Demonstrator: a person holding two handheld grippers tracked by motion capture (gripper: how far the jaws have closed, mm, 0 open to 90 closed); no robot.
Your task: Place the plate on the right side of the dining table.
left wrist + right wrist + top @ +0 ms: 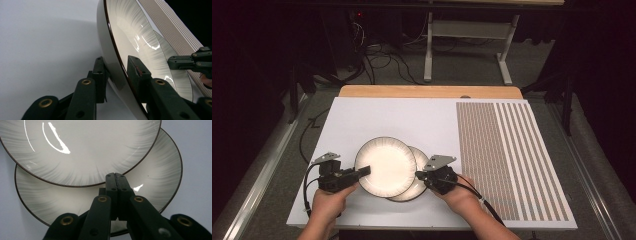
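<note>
Two round, glossy ceramic plates with pale grey brushed streaks and thin dark rims are being handled on the white table sheet (377,117), one overlapping the other. The upper plate (385,166) is gripped at its near-left rim by the left gripper (362,172); in the left gripper view that rim (117,62) is seen passing between the two jaws, one jaw under the outer wall and the other inside the bowl, both pressed against it. Such a rim grip is judged to be chosen because the plate offers no other edge thin enough to pinch, and the plate is tilted so it can be lifted or slid off its neighbour.

The lower plate (418,186) lies flat under the upper one and extends beyond it toward the right gripper (421,176). The jaws of that gripper are closed tight against each other with nothing between them, and their joined tips are seen over the lower plate's inner surface (155,182), just short of the upper plate's rim (82,185). They are probably set there to steady the lower plate; actual contact cannot be told.

Beyond the right jaws, well apart, a grey-striped printed panel (507,155) is laid on the sheet. Nothing stands in the way except the overlap itself: the upper plate is likely to drag the lower one.
</note>
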